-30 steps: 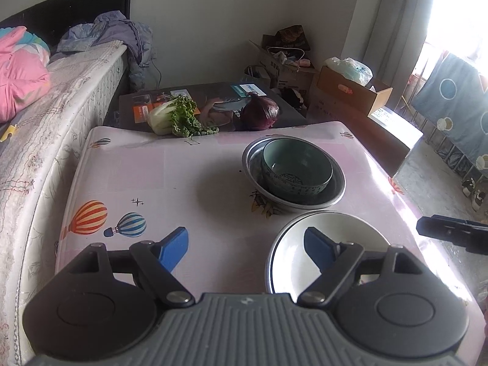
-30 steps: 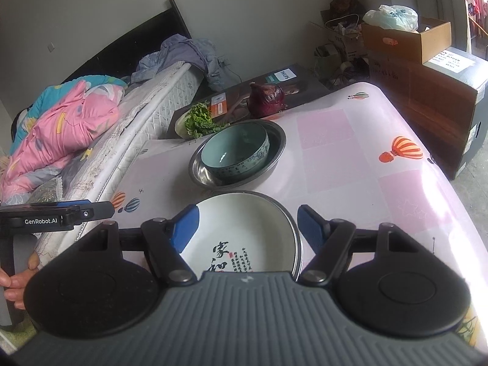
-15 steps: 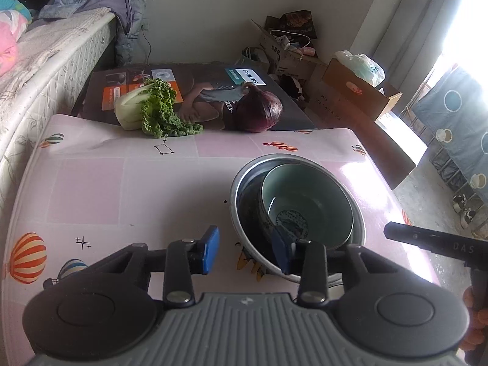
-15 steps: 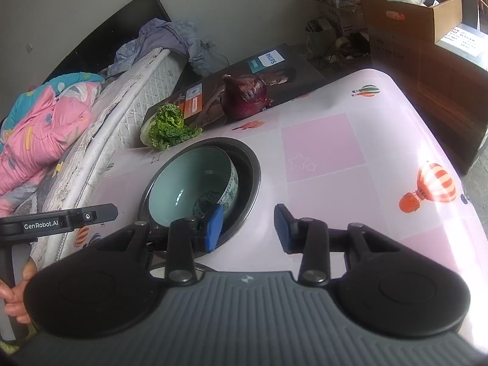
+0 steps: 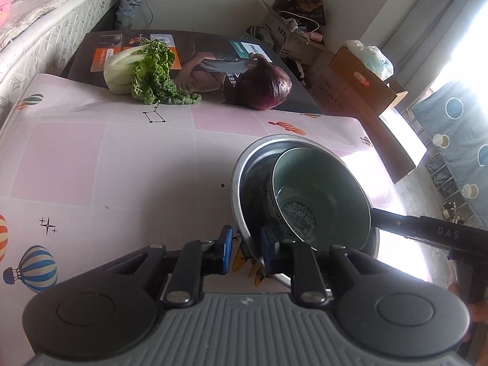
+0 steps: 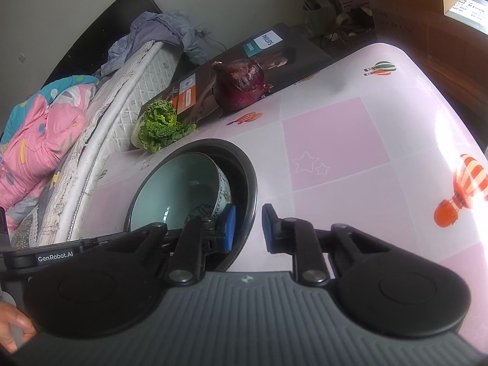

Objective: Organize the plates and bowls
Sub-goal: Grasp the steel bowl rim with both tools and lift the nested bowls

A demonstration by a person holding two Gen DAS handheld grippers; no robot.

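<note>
Bowls nest on the pink desk: the green bowl tilts inside the steel bowl, its mouth leaning toward two o'clock. The left gripper has been closing on the steel rim at seven o'clock; the right gripper, also closing, straddles the opposite rim.

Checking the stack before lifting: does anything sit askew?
Yes. The green bowl leans tilted inside the metal basin, resting toward one wall rather than flat and centred. Nothing looks spilled or broken.
</note>
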